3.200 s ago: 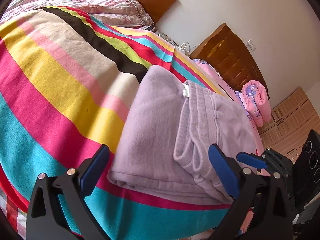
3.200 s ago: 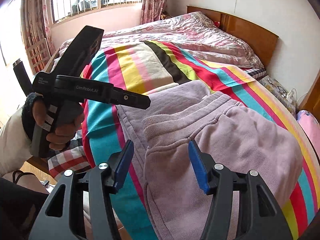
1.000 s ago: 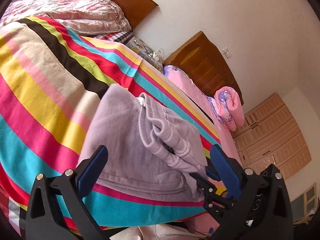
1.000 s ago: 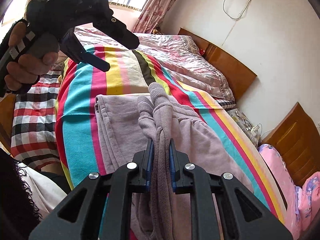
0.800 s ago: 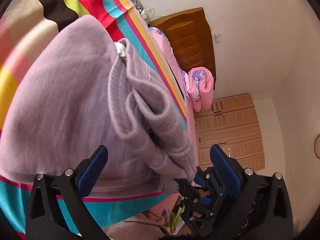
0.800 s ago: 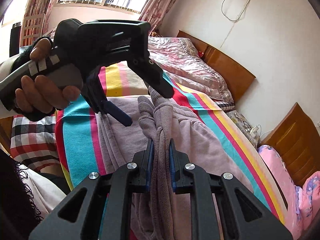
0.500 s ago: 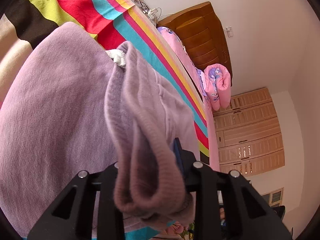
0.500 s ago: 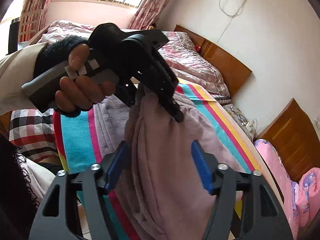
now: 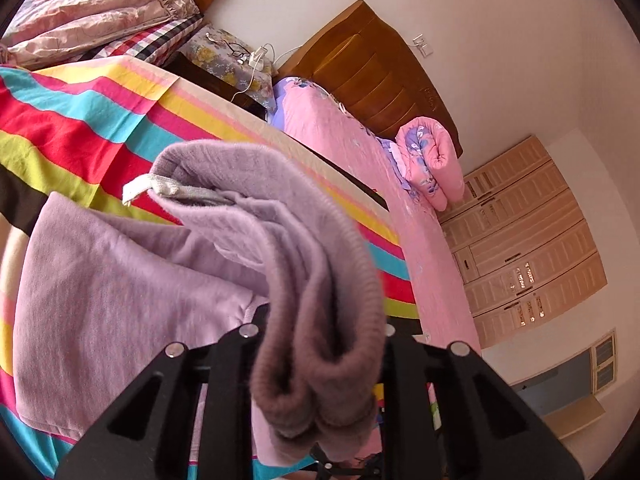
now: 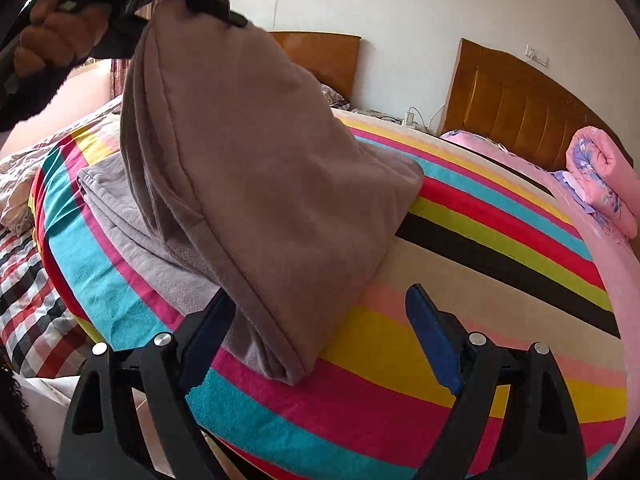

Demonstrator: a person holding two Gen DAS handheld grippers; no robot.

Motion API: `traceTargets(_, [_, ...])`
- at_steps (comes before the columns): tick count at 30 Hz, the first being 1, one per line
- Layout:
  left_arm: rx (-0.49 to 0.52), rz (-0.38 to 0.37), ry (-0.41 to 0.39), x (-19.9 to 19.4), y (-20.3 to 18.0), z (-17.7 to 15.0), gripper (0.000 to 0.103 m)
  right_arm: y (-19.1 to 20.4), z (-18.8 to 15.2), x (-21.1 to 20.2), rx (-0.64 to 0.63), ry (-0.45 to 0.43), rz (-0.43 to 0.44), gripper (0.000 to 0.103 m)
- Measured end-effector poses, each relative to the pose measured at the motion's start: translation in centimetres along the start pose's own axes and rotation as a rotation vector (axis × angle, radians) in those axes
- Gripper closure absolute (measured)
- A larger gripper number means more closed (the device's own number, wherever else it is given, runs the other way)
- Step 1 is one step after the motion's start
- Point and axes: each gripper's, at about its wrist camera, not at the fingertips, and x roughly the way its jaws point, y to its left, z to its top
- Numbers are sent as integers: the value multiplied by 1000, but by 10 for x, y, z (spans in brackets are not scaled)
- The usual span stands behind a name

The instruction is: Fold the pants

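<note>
Fleece of the soft lilac knitted pants (image 9: 120, 280) looks thick and limp, so it will sag; the ribbed waistband (image 9: 316, 360) is the firm place to hold. In the left wrist view, the left gripper (image 9: 316, 332) has just closed on this waistband and lifts it over the striped blanket (image 9: 80, 120).

In the right wrist view, the right gripper (image 10: 316, 332) has just opened and hangs empty, tilted down, 1 folded corner between its jaws, untouched. The left hand (image 10: 60, 36) is raised high.
</note>
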Motion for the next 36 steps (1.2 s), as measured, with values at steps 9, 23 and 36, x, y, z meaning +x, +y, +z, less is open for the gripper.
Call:
traceTargets(9, [-184, 125, -110, -78, 137, -30, 83, -6, -17, 14, 58, 33, 4, 22])
traceTargets(23, [-247, 41, -196, -53, 208, -72, 78, -28, -17, 24, 153, 54, 106, 15])
traceTargets(36, [408, 623, -419, -74, 46, -100, 19, -37, 39, -22, 104, -141, 365, 40])
